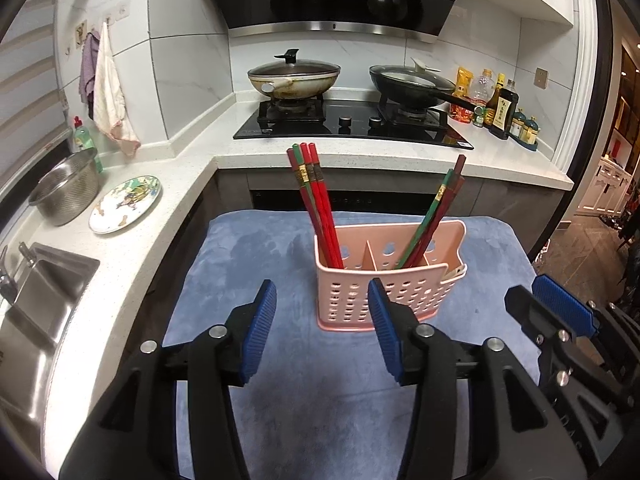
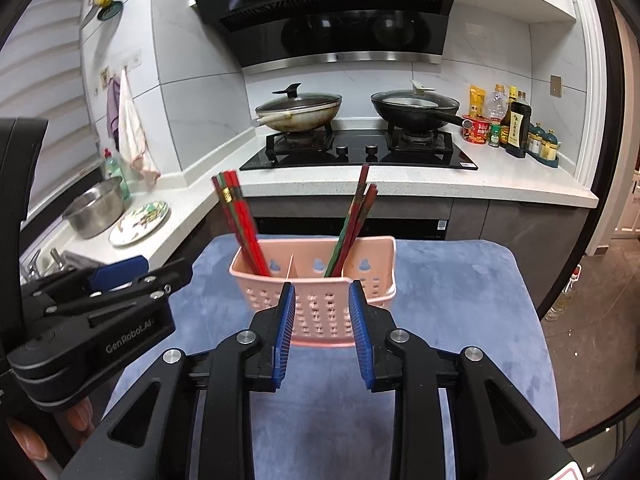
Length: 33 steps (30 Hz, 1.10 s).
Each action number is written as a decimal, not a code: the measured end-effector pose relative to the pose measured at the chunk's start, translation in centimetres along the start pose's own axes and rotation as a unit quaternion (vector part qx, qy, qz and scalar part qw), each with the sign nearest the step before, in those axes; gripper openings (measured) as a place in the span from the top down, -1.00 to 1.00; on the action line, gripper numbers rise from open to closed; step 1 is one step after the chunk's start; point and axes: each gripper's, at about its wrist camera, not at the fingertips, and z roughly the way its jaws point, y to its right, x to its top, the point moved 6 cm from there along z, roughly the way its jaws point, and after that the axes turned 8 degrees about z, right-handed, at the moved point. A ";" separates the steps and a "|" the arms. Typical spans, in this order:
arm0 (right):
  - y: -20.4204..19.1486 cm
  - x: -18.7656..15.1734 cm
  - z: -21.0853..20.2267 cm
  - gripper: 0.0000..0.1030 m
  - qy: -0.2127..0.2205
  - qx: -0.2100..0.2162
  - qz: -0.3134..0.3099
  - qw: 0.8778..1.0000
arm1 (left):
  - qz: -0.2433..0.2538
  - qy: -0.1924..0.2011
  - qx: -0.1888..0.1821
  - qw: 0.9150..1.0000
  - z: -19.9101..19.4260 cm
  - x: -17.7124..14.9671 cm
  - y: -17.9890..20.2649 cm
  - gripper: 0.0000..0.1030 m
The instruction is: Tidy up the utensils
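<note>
A pink perforated utensil holder (image 1: 390,280) (image 2: 316,292) with three compartments stands on a blue cloth (image 1: 260,264) (image 2: 452,292). One bundle of red and green chopsticks (image 1: 316,204) (image 2: 240,220) leans in its left compartment. A second bundle (image 1: 434,216) (image 2: 354,224) leans in the middle compartment. My left gripper (image 1: 322,328) is open and empty, just in front of the holder. My right gripper (image 2: 322,334) is open and empty, close to the holder's front wall. The right gripper shows in the left wrist view (image 1: 560,316); the left gripper shows in the right wrist view (image 2: 132,280).
A white counter (image 1: 192,168) runs behind, with a gas hob (image 1: 352,122), two lidded pans (image 1: 294,76) (image 1: 412,84) and sauce bottles (image 1: 500,108). At the left are a steel colander (image 1: 66,188), a patterned plate (image 1: 126,204) and a sink (image 1: 36,300).
</note>
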 end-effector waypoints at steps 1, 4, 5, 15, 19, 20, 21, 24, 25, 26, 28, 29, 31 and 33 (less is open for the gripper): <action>-0.2 -0.4 -0.3 0.43 -0.001 -0.001 -0.004 1.000 | 0.000 0.000 0.001 1.000 -0.3 -0.3 0.0 0.12; -0.6 -1.2 -1.0 0.32 -0.003 -0.004 -0.014 1.000 | -0.001 -0.002 0.003 1.000 -0.8 -1.0 -0.1 0.12; -0.7 -1.4 -1.1 0.32 -0.004 -0.004 -0.015 1.000 | -0.002 -0.003 0.004 1.000 -0.9 -1.2 -0.2 0.12; -1.4 -3.3 -2.3 0.09 -0.018 -0.012 -0.014 1.000 | -0.005 -0.009 0.012 1.000 -2.1 -3.7 -0.6 0.00; -1.5 -3.9 -2.6 -0.03 -0.019 -0.018 -0.013 1.000 | -0.005 -0.013 0.014 1.000 -2.3 -4.3 -0.7 -0.02; -1.6 -4.0 -2.7 -0.06 -0.019 -0.018 -0.013 1.000 | -0.005 -0.013 0.015 1.000 -2.4 -4.4 -0.7 -0.04; -1.6 -4.0 -2.7 -0.08 -0.019 -0.018 -0.012 1.000 | -0.004 -0.013 0.016 1.000 -2.4 -4.5 -0.8 -0.08; -1.4 -4.3 -2.9 -0.11 -0.020 -0.022 -0.009 1.000 | -0.003 -0.014 0.019 1.000 -2.6 -4.8 -0.7 -0.12; -1.3 -4.3 -2.9 -0.12 -0.022 -0.021 -0.007 1.000 | -0.003 -0.015 0.020 1.000 -2.6 -4.9 -0.7 -0.12; -1.2 -4.4 -2.9 -0.17 -0.024 -0.021 -0.005 0.999 | -0.002 -0.016 0.021 1.000 -2.6 -4.9 -0.7 -0.14; -1.1 -4.6 -3.0 -0.23 -0.025 -0.019 -0.001 1.000 | -0.002 -0.017 0.022 1.000 -2.6 -5.1 -0.7 -0.17; -1.0 -4.6 -3.0 -0.24 -0.025 -0.019 0.001 1.000 | -0.002 -0.017 0.023 1.000 -2.7 -5.2 -0.7 -0.22; -0.7 -4.8 -3.1 -0.30 -0.025 -0.023 0.004 0.999 | 0.000 -0.017 0.026 1.000 -2.8 -5.3 -0.6 -0.26; -0.5 -4.8 -3.2 -0.33 -0.025 -0.024 0.006 0.999 | 0.002 -0.019 0.027 0.999 -2.8 -5.5 -0.6 -0.35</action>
